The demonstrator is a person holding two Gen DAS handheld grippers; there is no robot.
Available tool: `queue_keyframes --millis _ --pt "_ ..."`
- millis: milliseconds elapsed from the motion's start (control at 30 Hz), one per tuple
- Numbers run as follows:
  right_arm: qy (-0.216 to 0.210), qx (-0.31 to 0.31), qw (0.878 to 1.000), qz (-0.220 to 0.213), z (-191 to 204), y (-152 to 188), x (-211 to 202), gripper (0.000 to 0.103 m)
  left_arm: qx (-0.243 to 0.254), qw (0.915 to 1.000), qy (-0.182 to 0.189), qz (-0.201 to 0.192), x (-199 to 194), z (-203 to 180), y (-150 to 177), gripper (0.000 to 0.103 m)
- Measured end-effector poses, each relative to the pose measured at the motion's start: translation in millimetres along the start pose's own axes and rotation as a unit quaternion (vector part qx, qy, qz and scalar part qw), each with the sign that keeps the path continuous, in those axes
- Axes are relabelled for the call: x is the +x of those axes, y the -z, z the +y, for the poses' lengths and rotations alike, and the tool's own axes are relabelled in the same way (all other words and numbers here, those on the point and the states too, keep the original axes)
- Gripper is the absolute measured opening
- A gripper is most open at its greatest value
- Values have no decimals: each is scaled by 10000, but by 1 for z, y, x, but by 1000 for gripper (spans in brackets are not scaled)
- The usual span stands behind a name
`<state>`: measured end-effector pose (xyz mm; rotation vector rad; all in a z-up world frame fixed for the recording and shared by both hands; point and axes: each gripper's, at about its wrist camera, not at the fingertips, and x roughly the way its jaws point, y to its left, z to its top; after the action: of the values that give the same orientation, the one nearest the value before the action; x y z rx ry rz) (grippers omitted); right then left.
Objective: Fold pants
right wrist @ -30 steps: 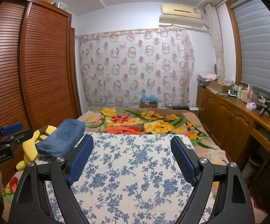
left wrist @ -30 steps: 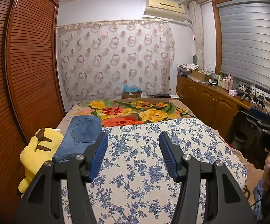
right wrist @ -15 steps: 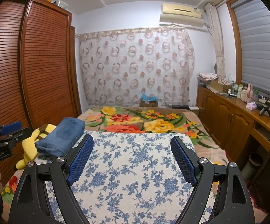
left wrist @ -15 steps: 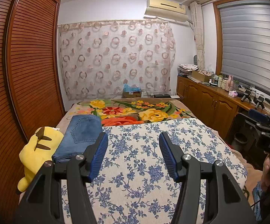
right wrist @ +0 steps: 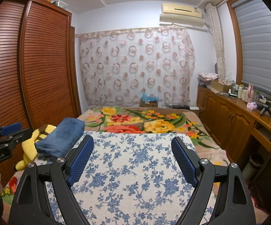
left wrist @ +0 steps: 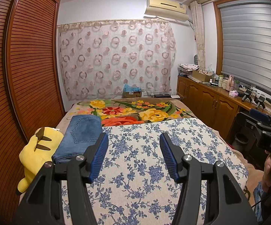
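A pair of blue jeans (left wrist: 81, 133) lies folded into a compact rectangle at the left edge of the bed, one back pocket facing up; the right wrist view shows the same jeans (right wrist: 62, 136). My left gripper (left wrist: 133, 140) hovers open above the blue-flowered cloth (left wrist: 146, 161), just right of the jeans, with nothing between its blue pads. My right gripper (right wrist: 132, 140) hangs wider open over the same cloth (right wrist: 131, 168), also holding nothing. Each gripper shows at the edge of the other's view, held by a hand.
A yellow plush toy (left wrist: 36, 151) lies against the jeans on the left, beside the slatted wardrobe (left wrist: 26, 65). A bright flowered blanket (left wrist: 131, 110) covers the far half of the bed. Wooden cabinets (left wrist: 210, 101) with bottles line the right wall.
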<state>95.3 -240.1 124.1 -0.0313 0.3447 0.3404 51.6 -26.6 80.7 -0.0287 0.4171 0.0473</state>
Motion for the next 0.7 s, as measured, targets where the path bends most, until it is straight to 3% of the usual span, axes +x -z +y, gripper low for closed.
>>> queue_keyframes --millis 700 --pt "-3 1 10000 3 -1 -1 0 87 -12 10000 -6 7 -1 2 0 57"
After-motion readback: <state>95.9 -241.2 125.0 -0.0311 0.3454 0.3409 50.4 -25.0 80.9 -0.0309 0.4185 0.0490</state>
